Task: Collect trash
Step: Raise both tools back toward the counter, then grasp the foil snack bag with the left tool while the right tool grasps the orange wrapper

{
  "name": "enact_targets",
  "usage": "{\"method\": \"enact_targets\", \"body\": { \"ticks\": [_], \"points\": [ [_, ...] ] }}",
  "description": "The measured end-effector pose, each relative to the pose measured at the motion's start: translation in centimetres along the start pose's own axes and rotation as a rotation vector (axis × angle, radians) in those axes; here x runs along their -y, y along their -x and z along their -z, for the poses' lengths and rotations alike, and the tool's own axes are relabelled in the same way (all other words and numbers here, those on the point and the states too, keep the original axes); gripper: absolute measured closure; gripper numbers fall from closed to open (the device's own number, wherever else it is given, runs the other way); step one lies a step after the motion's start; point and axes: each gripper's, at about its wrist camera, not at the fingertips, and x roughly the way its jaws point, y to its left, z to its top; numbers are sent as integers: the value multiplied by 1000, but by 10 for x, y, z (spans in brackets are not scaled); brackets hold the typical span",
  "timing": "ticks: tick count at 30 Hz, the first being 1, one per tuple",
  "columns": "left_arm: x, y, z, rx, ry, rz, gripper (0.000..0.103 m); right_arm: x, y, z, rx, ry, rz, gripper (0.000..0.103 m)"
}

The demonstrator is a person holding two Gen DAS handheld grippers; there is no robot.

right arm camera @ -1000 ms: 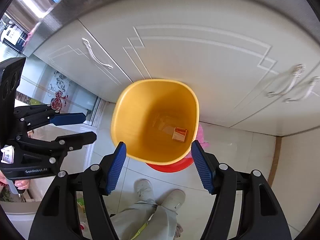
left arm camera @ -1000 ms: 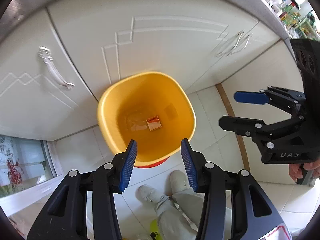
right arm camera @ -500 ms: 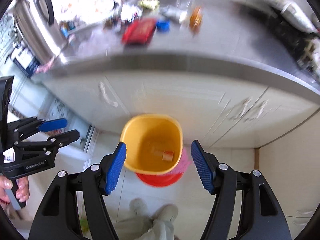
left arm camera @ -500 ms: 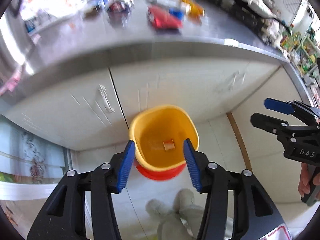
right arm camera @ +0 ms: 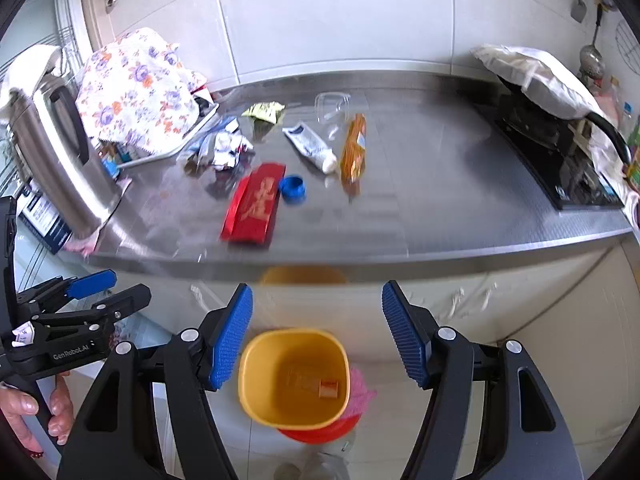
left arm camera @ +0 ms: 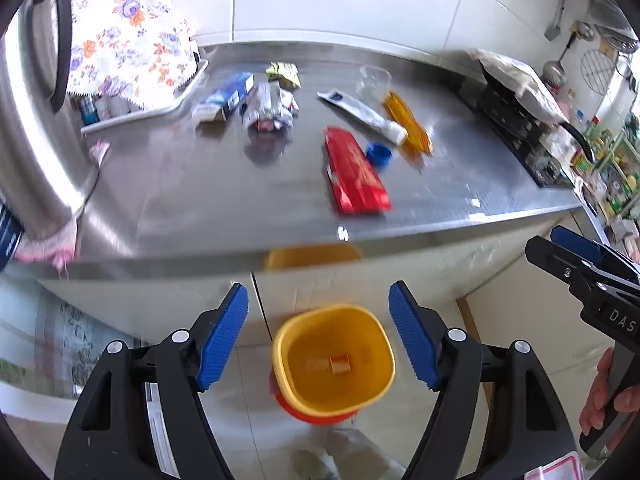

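Observation:
A yellow bin stands on the floor below the steel counter, with a small orange box inside. On the counter lie a red packet, a blue cap, a white tube, an orange wrapper, crumpled wrappers and a yellow-green wrapper. My left gripper and right gripper are both open and empty, held above the bin, in front of the counter edge.
A steel kettle stands at the counter's left, beside a rack under a floral cloth. A black stove with a covered pan is at the right. A clear cup stands at the back.
Both grippers have risen and tilted up from over the bin, so the countertop and its trash come into view. The left jaws have opened wider.

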Motion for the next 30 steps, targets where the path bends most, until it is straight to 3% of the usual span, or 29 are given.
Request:
{"method": "enact_targets", "body": {
  "ticks": [18, 30],
  "points": [
    [-35, -62, -121, 31, 86, -72, 28, 39, -105, -110, -19, -29, -42, 35],
    [-41, -140, -172, -58, 27, -39, 28, 52, -168, -154, -55, -98, 4, 35]
  ]
}}
